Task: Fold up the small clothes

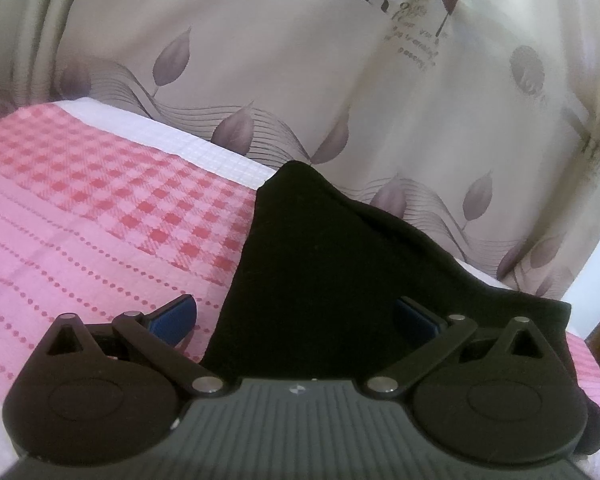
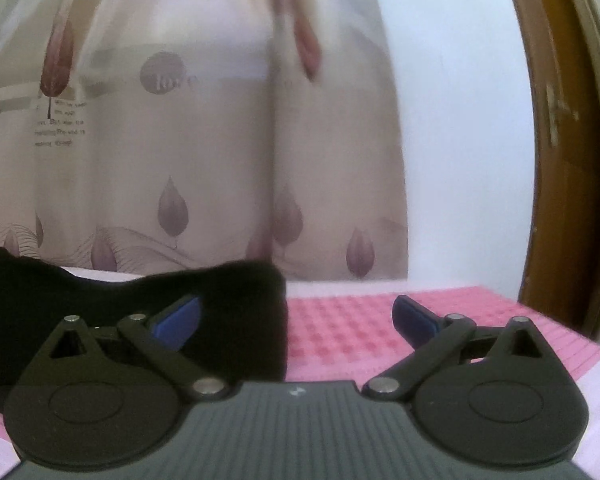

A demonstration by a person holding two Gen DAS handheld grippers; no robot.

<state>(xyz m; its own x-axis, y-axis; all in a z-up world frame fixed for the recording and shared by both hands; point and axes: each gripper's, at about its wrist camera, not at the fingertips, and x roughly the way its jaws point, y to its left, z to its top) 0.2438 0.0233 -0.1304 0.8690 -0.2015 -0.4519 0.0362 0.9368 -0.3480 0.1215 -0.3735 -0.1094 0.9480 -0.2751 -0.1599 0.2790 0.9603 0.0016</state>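
Nearest to you, your left gripper (image 1: 296, 320) has its blue pads spread wide with nothing pinched. The black garment (image 1: 320, 260) lies right in front of it, filling the gap between the two fingers and running under the right-hand one, though I cannot tell whether either pad is touching the cloth. Your right gripper (image 2: 296, 320) is spread wide and empty as well, but it sits off the garment's right end: only its left finger is over the black garment (image 2: 204, 300), and the right finger hangs over the bare pink checked cloth (image 2: 340, 332).

So the garment lies straight ahead of your left gripper and to the left of your right one; the left is the better placed of the two, in my judgement. The piece appears to run left to right across the pink checked cloth (image 1: 100, 200), its long axis across your reach, with a raised peak at its far left. Whatever you fold next, your right gripper probably has to shift left first to get the edge between its fingers.

Beyond the far edge of the surface hangs a leaf-printed curtain (image 1: 260, 60).
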